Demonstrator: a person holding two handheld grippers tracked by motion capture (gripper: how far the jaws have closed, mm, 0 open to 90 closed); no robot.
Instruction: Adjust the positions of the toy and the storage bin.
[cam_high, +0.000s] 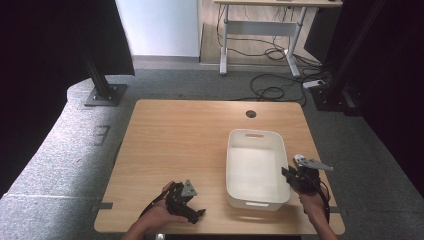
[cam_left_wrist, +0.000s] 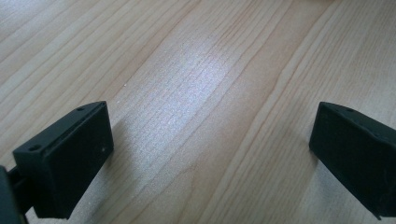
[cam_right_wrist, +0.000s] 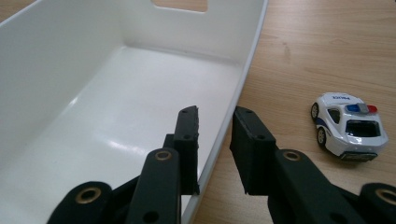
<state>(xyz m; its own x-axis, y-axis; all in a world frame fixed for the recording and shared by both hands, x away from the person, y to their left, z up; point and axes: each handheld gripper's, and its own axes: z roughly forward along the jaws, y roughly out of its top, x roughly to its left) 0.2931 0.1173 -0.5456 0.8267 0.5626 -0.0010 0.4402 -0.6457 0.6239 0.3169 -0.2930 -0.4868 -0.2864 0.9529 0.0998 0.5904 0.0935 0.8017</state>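
The left gripper (cam_high: 192, 207), in a hand at about 7 o'clock on the pale wood-grain table (cam_high: 180, 135), has its blunt black jaws spread wide over bare board with nothing between them. The white plastic bin (cam_high: 255, 167), a smooth, glossy, round-cornered rectangle with handle slots in its short ends, sits at about 5 o'clock with its long axis running from 6 to 12 o'clock. At its right rim the right gripper (cam_right_wrist: 215, 135) straddles the thin wall with its jaws drawn close on it, one inside and one outside, while a small police toy car (cam_right_wrist: 349, 125) sits on the wood at 3 o'clock of that view.
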